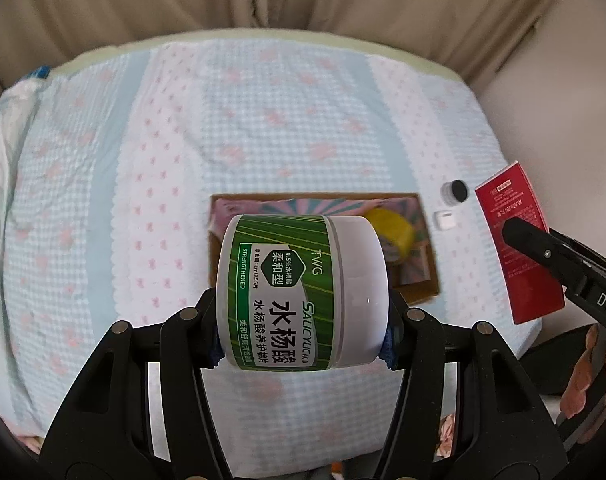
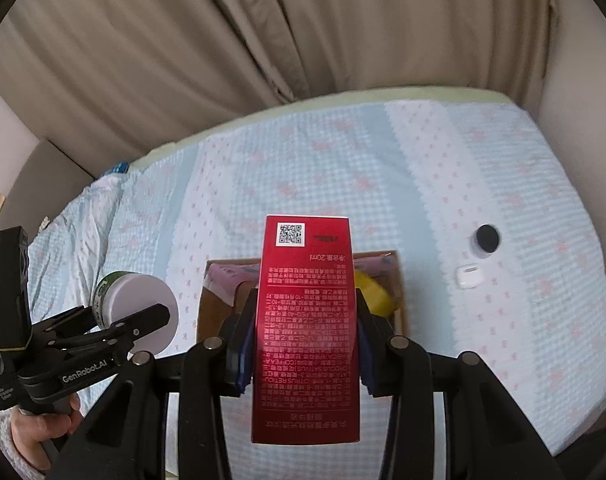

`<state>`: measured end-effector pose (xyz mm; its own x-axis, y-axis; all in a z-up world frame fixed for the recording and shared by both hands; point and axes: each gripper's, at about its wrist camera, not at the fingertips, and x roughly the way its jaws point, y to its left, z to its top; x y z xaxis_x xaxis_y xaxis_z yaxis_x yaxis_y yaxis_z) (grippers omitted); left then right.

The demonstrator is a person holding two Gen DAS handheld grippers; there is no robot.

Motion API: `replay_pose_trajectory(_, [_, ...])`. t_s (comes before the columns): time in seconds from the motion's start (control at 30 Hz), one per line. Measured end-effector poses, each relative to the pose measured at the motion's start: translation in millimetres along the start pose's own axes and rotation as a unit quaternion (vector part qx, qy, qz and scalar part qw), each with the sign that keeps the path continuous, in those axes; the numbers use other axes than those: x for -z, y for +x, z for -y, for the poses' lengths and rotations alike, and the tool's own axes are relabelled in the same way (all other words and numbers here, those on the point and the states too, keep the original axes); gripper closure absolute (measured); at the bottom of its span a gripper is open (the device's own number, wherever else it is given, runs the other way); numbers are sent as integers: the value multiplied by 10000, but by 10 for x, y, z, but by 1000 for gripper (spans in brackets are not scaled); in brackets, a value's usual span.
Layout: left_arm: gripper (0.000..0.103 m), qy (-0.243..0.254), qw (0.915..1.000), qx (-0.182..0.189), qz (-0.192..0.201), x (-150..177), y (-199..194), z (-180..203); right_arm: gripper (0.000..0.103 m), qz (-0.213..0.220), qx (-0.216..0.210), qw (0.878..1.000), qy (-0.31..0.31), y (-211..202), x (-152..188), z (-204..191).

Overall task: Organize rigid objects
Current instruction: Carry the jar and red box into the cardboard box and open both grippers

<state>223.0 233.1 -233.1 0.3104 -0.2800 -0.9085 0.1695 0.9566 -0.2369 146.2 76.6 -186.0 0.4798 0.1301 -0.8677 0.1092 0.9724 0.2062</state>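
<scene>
Bed (image 1: 303, 120) below — tools tilted down (both gripping).

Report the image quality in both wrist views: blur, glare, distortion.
Left wrist view: the held jar is sharp with a small glint on its white lid; bedspread and cardboard box are smeared; fisheye bends the bed edge. Right wrist view: the red carton is crisp with soft sheen; bedding is blurred, corners dark.
</scene>
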Motion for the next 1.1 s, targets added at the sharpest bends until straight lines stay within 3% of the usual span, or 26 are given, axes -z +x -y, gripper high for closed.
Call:
replay_pose_trajectory(0.27, [50,-256,9983,-34,-524,23,613,-369,65,-719,-154,9973,20,849,-4,-221])
replay_pose_trajectory(0.6, [51,-188,9898,-144,-1403,146,1464,-464,65,-1570,-86,9862,511,1828,162,-53])
replay_pose_trajectory(0.83, [50,303,9819,-424,-1823,134,1925,-374,65,-1728,-24,9833,568,2178,228,27])
replay_pose_trajectory(1.1, [50,749,9773,-520,-1913,51,2071,-257,65,-1729,-16,9840,429,2314,149,32])
